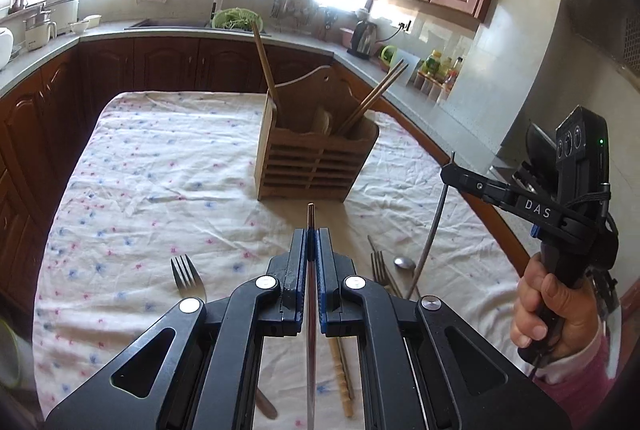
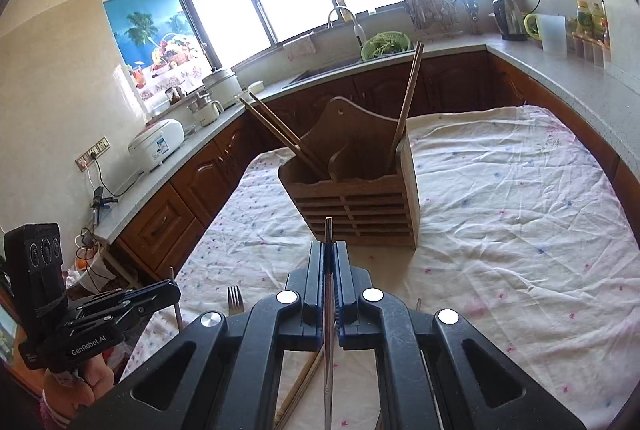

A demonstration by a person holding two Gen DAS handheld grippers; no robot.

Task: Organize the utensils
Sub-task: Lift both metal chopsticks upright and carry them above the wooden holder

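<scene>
A slatted wooden utensil holder (image 1: 316, 161) stands on the cloth-covered table (image 1: 160, 165) with wooden chopsticks (image 1: 376, 95) leaning in it; it also shows in the right wrist view (image 2: 360, 189). My left gripper (image 1: 311, 242) is shut on a thin metal utensil handle (image 1: 311, 310), held above the table in front of the holder. My right gripper (image 2: 329, 254) is shut on another thin metal utensil handle (image 2: 328, 330); it shows in the left wrist view (image 1: 450, 169) with the utensil hanging down. A fork (image 1: 186, 276), a second fork (image 1: 382, 270), a spoon (image 1: 404, 262) and a wooden stick (image 1: 340, 378) lie on the cloth.
Kitchen counters (image 1: 384, 69) with dark cabinets wrap around the table on the left, far side and right. A sink with a green basket (image 1: 236, 17), a kettle (image 1: 364, 37), bottles and a rice cooker (image 2: 156, 145) stand on them.
</scene>
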